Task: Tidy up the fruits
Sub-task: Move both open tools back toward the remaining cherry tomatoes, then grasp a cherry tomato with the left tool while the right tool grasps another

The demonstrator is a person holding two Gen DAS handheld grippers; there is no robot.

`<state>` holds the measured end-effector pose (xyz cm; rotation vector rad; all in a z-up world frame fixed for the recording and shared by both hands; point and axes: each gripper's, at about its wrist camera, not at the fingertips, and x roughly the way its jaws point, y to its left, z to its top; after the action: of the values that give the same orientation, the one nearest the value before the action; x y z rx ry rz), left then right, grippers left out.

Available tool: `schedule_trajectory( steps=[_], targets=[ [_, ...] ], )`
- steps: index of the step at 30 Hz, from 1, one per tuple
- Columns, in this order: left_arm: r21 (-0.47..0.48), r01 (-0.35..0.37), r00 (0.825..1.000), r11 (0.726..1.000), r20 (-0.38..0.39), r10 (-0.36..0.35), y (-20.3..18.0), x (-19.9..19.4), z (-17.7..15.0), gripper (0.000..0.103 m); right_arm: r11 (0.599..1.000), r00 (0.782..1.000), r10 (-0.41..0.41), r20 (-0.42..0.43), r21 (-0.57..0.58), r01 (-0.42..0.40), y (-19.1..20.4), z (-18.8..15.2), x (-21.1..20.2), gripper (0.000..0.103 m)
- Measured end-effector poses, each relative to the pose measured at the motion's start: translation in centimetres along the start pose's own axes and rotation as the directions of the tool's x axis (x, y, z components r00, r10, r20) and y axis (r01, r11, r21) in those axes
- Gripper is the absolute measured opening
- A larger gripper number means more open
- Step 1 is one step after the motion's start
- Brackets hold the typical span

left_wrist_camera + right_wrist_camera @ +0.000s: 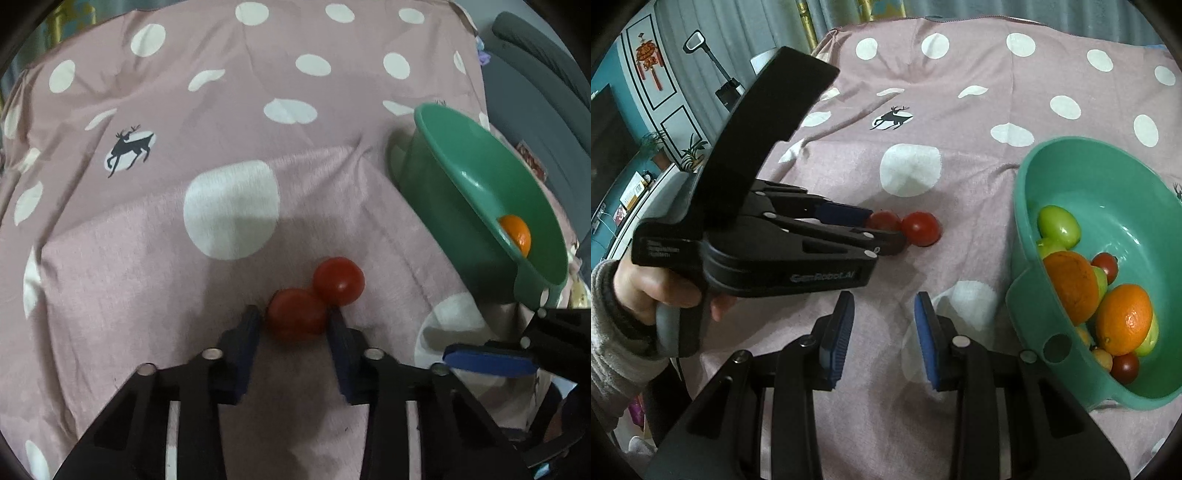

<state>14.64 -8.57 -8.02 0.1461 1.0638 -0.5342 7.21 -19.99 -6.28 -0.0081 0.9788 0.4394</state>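
Left wrist view: two round red tomatoes touching on the pink dotted cloth.
Left claw: clamped on the nearer tomato.
Right claw: narrow, empty.
Green plastic bowl: two oranges, several other fruits.

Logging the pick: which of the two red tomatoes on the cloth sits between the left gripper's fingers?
The nearer tomato, between the left gripper pads; the other tomato lies just beyond.

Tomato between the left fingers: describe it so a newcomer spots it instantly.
Start at the green bowl on the pink dotted cloth. Beside it two red tomatoes lie touching on the cloth. It's the near tomato, squeezed between the left gripper fingers; the far tomato lies free.
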Motion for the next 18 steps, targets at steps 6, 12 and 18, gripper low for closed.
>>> schedule_trajectory(
  steps=[6, 12, 18],
  targets=[
    [-0.069, -0.008, 0.999, 0.998, 0.051, 0.012, 2.0, -1.4, -0.5, 0.033, 1.000, 1.000, -0.024, -0.007, -0.013, 0.024, 0.6, 0.7, 0.6, 0.033],
    [-0.102, -0.037, 0.989, 0.994, 0.140, 0.051, 4.1, -5.6, -2.1, 0.033, 0.997, 0.997, -0.071, -0.017, -0.040, 0.071, 1.2, 2.7, 1.9, 0.034],
    [-0.143, -0.023, 0.984, 0.989, 0.173, 0.048, 5.9, -7.8, -4.5, 0.033, 0.980, 0.980, -0.190, -0.054, -0.068, 0.186, 1.2, 4.9, 4.8, 0.035]
  ],
)
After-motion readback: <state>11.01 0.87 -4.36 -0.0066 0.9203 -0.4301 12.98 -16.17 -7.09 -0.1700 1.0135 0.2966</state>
